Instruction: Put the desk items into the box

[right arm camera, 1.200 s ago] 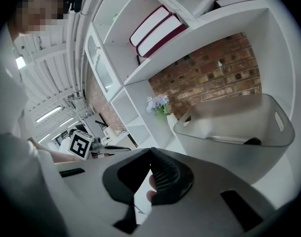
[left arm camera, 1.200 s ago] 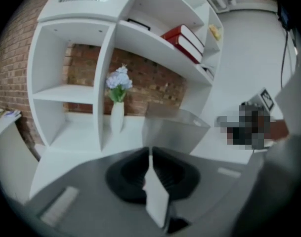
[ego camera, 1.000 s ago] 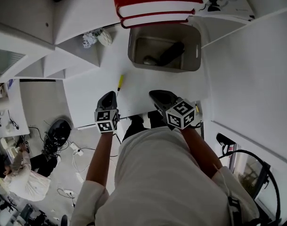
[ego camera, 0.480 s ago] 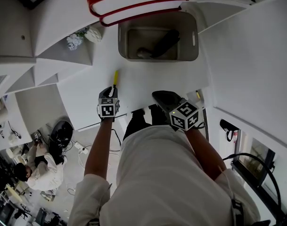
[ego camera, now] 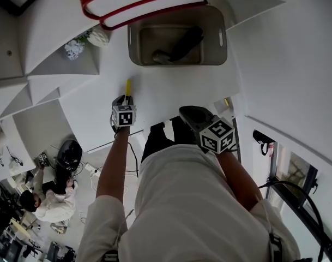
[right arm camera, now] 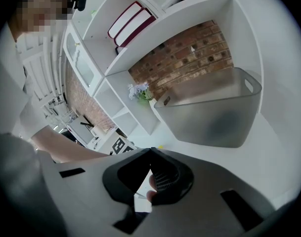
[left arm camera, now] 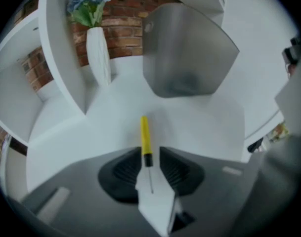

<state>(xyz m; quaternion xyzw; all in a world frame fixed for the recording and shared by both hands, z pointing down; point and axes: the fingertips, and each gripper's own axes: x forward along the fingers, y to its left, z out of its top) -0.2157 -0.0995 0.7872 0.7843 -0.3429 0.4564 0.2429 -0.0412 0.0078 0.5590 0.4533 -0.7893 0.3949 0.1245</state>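
A yellow-handled screwdriver point(ego camera: 127, 86) lies on the white desk point(ego camera: 176, 91), its handle toward the grey box point(ego camera: 176, 37). My left gripper point(ego camera: 124, 99) hangs right over its near end. In the left gripper view the thin shaft and black collar of the screwdriver point(left arm camera: 146, 137) lie between the jaws of the left gripper point(left arm camera: 150, 153); they have just been opening, and the pads stand clear of it. The box holds a dark item point(ego camera: 186, 40) and a grey one point(ego camera: 159, 56). My right gripper point(ego camera: 188, 112) stays at the desk's near edge, its tips point(right arm camera: 150, 151) together and empty.
A white vase of flowers point(ego camera: 84, 42) stands left of the box, against a white shelf divider point(left arm camera: 61, 58). Red books point(ego camera: 144, 1) overhang the box's far side. The box point(right arm camera: 214, 112) fills the right gripper view ahead. The desk's front edge runs just under both grippers.
My left gripper has come down and forward onto the screwdriver, whose shaft now sits between its jaws. The right gripper has shifted slightly.
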